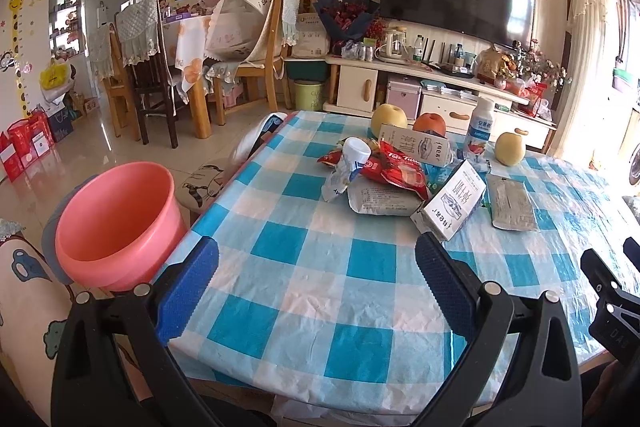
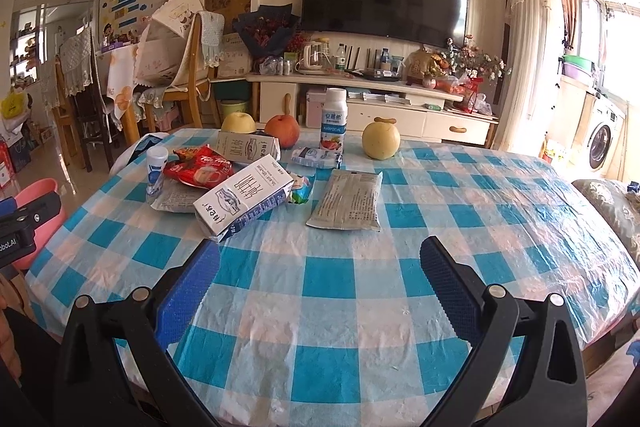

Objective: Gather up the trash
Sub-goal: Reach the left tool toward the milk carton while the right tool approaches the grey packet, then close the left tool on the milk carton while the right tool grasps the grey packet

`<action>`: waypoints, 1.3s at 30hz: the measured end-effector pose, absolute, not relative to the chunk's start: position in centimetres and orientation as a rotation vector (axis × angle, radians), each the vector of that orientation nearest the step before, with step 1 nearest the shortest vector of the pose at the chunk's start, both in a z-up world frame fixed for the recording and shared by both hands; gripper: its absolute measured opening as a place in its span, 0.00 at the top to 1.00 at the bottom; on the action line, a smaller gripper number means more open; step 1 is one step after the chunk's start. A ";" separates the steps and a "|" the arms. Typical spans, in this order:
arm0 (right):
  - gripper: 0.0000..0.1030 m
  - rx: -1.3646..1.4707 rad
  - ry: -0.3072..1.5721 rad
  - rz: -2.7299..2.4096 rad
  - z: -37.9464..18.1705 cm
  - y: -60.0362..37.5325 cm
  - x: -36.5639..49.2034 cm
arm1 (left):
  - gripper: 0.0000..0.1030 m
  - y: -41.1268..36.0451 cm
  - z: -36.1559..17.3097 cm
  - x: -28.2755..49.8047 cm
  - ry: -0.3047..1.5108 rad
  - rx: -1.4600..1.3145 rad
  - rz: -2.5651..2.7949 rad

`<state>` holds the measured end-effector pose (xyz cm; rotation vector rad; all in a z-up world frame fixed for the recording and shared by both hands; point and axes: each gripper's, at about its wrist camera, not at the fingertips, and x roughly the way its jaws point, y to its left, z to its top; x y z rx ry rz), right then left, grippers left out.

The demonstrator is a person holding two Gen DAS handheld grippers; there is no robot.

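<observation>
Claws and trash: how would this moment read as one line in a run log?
left claw open, empty | right claw open, empty | trash pile untouched on table | pink bucket beside table

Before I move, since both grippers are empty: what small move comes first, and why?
Probably ease the right gripper forward toward the nearest milk carton. Its jaws stand open and empty, the carton lies on its side just ahead of them on the table, and the pink bucket waits beside the table's left edge.
</observation>
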<state>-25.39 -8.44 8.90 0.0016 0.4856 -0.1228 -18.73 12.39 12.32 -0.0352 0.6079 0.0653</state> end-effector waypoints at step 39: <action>0.04 0.401 0.749 -0.179 4.4 -20.7 -12.9 | 0.04 2.7 6.7 -10.5 0.620 0.317 -0.273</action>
